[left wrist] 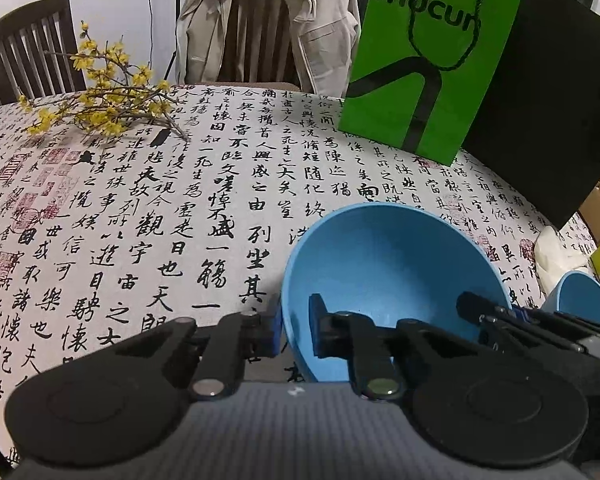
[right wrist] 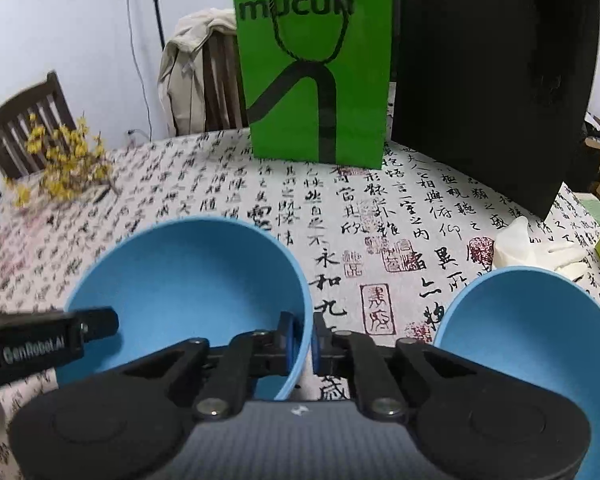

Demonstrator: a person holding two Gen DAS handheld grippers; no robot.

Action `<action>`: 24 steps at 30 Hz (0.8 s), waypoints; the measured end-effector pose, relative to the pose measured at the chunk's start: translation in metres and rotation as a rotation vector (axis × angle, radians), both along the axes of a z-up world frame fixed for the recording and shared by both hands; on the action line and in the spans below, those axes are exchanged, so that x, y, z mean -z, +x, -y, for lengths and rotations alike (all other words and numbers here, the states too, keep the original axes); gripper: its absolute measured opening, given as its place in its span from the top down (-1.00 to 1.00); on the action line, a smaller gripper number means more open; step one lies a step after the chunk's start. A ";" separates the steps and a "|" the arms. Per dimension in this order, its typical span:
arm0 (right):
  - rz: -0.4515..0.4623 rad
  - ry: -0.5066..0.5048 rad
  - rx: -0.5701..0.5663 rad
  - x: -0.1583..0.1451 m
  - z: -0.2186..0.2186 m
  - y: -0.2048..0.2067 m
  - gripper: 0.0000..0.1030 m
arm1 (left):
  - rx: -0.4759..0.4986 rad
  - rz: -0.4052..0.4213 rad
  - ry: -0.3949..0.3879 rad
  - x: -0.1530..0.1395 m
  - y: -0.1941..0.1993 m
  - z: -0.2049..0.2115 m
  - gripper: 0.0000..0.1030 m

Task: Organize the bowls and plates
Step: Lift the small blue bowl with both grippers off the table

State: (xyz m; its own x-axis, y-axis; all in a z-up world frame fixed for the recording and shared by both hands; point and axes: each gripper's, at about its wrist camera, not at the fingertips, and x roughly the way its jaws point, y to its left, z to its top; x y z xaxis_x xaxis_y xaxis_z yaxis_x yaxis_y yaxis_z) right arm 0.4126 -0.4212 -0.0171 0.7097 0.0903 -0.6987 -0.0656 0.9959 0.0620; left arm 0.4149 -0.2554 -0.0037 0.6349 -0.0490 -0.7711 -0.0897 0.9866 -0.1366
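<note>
One blue bowl (right wrist: 188, 280), mid-surface toward the near edge, is clamped at opposite rims by both grippers: left gripper (left wrist: 296, 334) and right gripper (right wrist: 305, 344), jaws pinched on its wall. A lift and nesting into the second bowl (right wrist: 528, 340) is judged next. "mucun" is read on the green bag (right wrist: 312, 60); "GenRobot.AI" on the left gripper.

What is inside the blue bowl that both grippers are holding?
The blue bowl looks empty: bare blue inner wall, plus one finger of the left gripper and one of the right gripper over its rim. The fingers and gripper bodies cover the bottom nearest the cameras.
</note>
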 end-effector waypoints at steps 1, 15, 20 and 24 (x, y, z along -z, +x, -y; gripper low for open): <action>0.004 0.006 0.004 0.000 0.000 0.000 0.86 | -0.002 0.004 -0.001 -0.001 -0.002 0.000 0.73; 0.026 0.035 0.027 -0.005 -0.004 -0.008 0.86 | 0.015 0.015 -0.031 -0.009 -0.010 -0.011 0.73; 0.042 0.040 0.017 -0.012 -0.010 -0.016 0.86 | 0.018 0.025 -0.028 -0.015 -0.016 -0.018 0.73; 0.056 0.032 0.028 -0.016 -0.016 -0.022 0.86 | 0.025 0.035 -0.021 -0.020 -0.021 -0.020 0.73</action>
